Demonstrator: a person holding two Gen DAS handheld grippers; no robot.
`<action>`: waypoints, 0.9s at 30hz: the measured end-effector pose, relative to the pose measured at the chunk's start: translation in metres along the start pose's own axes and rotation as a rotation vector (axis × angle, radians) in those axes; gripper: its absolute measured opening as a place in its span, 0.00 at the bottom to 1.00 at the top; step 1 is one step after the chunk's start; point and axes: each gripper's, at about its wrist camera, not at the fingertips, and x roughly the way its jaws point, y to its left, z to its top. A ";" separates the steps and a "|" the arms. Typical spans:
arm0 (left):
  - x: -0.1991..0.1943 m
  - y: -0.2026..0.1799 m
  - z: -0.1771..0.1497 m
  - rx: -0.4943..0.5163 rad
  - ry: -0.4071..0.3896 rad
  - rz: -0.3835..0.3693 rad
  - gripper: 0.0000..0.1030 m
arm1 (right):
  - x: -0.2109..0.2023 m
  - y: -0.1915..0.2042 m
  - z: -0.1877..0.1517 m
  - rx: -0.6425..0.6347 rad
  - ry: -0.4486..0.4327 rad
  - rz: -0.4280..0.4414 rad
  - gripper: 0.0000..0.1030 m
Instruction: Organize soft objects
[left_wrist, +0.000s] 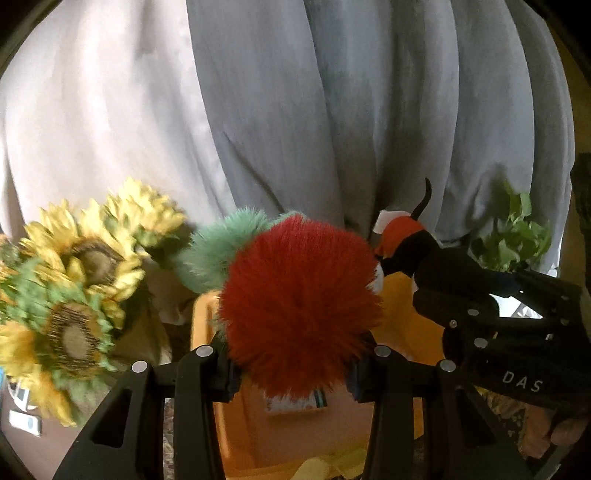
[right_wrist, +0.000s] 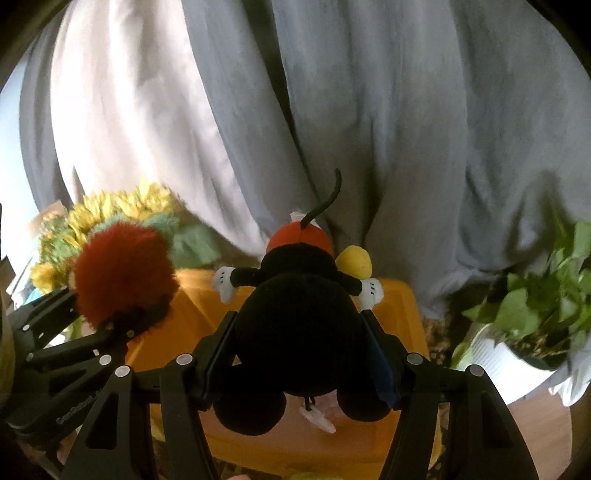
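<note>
My left gripper (left_wrist: 295, 373) is shut on a fluffy red and green plush ball (left_wrist: 299, 299) and holds it above an orange bin (left_wrist: 236, 417). The ball also shows at the left of the right wrist view (right_wrist: 122, 273). My right gripper (right_wrist: 299, 354) is shut on a black mouse plush (right_wrist: 295, 325) with red shorts, white gloves and a thin black tail, held over the same orange bin (right_wrist: 399, 306). In the left wrist view the mouse plush (left_wrist: 406, 240) sits to the right of the ball, gripped by the right gripper (left_wrist: 436, 280).
Grey and white curtains (left_wrist: 332, 110) hang close behind the bin. Artificial sunflowers (left_wrist: 74, 280) stand at the left. A green potted plant in a white pot (right_wrist: 517, 332) stands at the right. Yellow soft items (left_wrist: 317, 469) lie at the bin's near side.
</note>
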 end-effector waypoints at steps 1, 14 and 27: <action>0.005 -0.001 -0.002 0.001 0.016 -0.004 0.41 | 0.006 -0.002 -0.002 0.004 0.018 0.002 0.63; 0.053 -0.007 -0.025 0.026 0.225 -0.035 0.42 | 0.047 -0.014 -0.022 0.004 0.207 0.014 0.63; 0.057 -0.011 -0.028 0.060 0.260 -0.027 0.62 | 0.063 -0.026 -0.031 0.042 0.304 0.022 0.65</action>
